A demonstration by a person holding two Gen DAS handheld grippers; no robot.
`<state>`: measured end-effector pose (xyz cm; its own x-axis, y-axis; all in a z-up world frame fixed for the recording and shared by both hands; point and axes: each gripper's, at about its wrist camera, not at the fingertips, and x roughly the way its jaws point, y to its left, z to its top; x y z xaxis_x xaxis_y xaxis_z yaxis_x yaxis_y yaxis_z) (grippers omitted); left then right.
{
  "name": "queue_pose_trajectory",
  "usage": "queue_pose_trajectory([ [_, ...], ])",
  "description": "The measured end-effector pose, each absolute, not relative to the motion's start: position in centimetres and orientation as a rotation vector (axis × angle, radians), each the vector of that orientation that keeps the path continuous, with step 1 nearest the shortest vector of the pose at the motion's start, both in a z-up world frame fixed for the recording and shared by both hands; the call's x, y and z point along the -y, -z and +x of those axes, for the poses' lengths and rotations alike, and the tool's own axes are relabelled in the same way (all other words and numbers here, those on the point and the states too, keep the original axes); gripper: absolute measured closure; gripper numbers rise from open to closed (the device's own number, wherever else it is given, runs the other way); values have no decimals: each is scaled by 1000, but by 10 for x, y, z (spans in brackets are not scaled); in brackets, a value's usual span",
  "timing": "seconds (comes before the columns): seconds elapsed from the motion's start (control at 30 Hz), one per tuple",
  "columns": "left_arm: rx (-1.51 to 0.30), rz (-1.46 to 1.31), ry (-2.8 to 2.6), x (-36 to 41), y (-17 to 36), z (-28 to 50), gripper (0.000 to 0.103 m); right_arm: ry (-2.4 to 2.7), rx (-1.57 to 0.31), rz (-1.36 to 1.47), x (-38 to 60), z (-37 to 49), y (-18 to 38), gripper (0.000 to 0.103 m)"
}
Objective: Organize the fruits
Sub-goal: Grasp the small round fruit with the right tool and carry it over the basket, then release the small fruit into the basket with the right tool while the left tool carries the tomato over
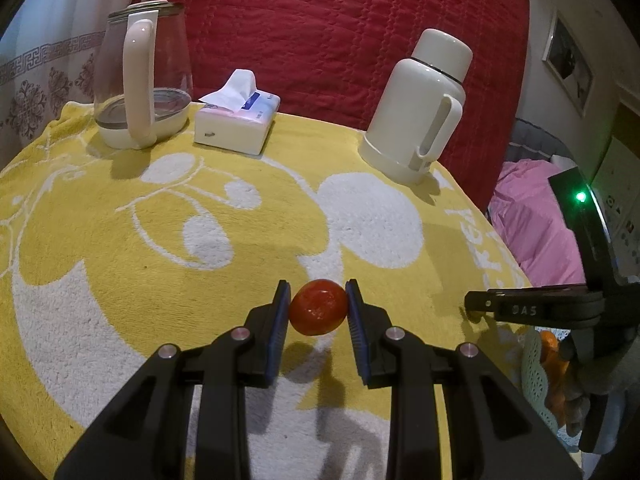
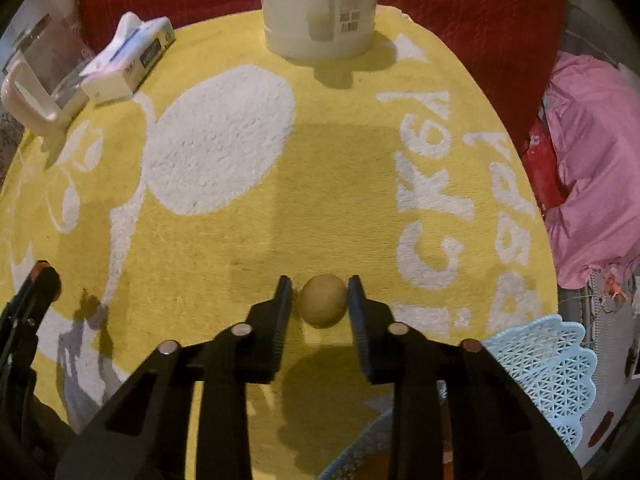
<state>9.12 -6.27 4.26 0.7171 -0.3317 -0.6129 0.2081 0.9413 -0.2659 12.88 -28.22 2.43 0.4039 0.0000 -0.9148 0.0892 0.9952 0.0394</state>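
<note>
A red-orange round fruit [image 1: 318,307] sits pinched between the blue pads of my left gripper [image 1: 318,300], just above the yellow towel [image 1: 120,248]. In the right wrist view, my right gripper [image 2: 322,298] is shut on a small tan round fruit [image 2: 322,300] over the same towel. A pale blue lattice basket [image 2: 540,364] lies at the lower right of that view. Its rim [image 1: 534,364] also shows at the right edge of the left wrist view, with an orange fruit [image 1: 550,342] inside, partly hidden by the right tool's black housing [image 1: 532,310].
At the back of the table stand a glass kettle [image 1: 140,76], a tissue box [image 1: 236,120] and a white thermos jug [image 1: 420,108]. A red quilt [image 1: 340,32] rises behind them. Pink bedding [image 2: 592,160] lies beyond the table's right edge.
</note>
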Motion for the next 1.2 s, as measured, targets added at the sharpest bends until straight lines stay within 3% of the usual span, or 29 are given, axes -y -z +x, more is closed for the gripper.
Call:
queue_pose_trajectory([
  [0.3,-707,-190,303,62,-43,91,75,22,-1098,141,283,118,-36,78],
  [0.8,-706,-168,313,69,-43,88,75,18,-902,239,318,40,-108,78],
  [1.2,-673,-129,340,81,-49,75,75,110,-913,346,367,1,-82,78],
])
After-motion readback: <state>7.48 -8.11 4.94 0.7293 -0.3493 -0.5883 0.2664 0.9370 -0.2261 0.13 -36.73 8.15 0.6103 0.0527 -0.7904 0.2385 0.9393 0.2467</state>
